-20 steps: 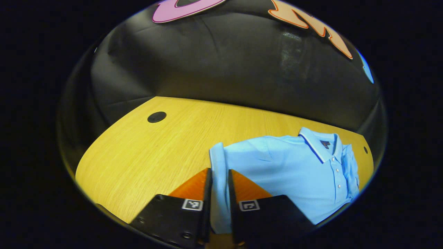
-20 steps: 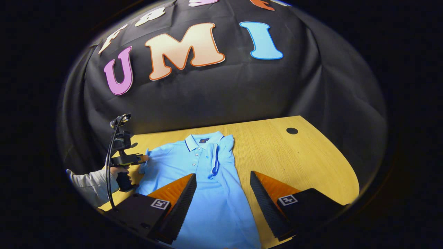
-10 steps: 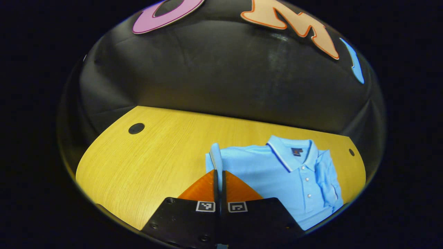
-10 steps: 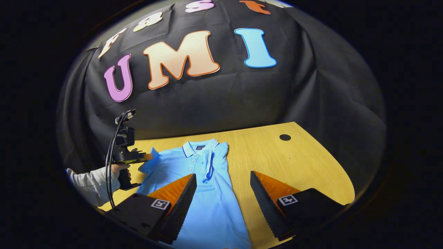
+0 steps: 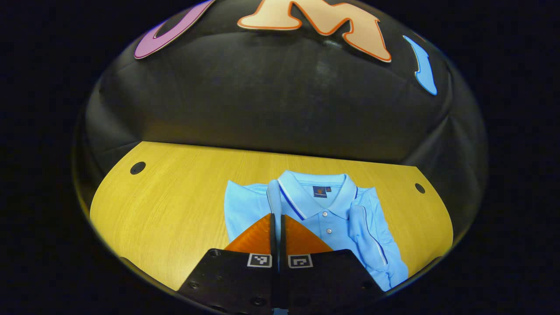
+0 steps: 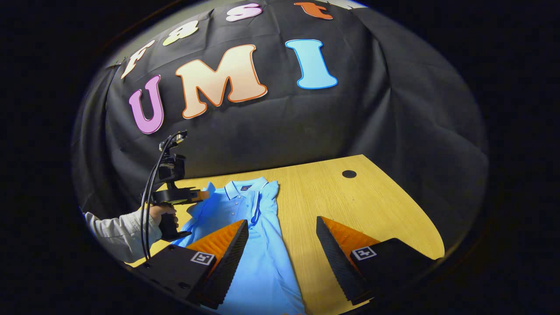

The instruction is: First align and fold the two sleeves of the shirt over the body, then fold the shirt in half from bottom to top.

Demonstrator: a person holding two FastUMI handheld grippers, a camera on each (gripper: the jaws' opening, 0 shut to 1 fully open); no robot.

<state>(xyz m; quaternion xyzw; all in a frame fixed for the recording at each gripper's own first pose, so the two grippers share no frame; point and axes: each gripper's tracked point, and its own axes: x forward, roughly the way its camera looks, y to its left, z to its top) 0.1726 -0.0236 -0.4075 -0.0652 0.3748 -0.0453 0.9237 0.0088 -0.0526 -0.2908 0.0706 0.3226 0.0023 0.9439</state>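
In the left gripper view, the left hand-held gripper [image 5: 275, 221] is being held closed, its two fingers pressed together on a thin strip of blue cloth that rises just beyond the tips: the left sleeve [image 5: 274, 197] of the shirt [image 5: 323, 218]. The sleeve is being lifted up and over the body, close to the collar [image 5: 319, 192], so the second sleeve fold is judged to be under way but not laid down. The right sleeve [image 5: 372, 236] is already lying folded over the body, its dark-edged cuff running down the chest. The bottom-to-top fold is being left for later; the lower part of the shirt is seen stretched out flat.

In the right gripper view, the right hand-held gripper [image 6: 282, 238] is being kept wide open and empty, poised low over the shirt's lower part [image 6: 262, 271] and the bare tabletop [image 6: 372, 201], with one finger above the cloth and the other above the wood. Farther off in that view, the left hand-held gripper is being carried level by a hand [image 6: 159, 214] in a grey sleeve [image 6: 118, 234], its tips pointing across the shirt's shoulder. The shirt is lying along the middle of the tabletop, collar toward the booth's wall.
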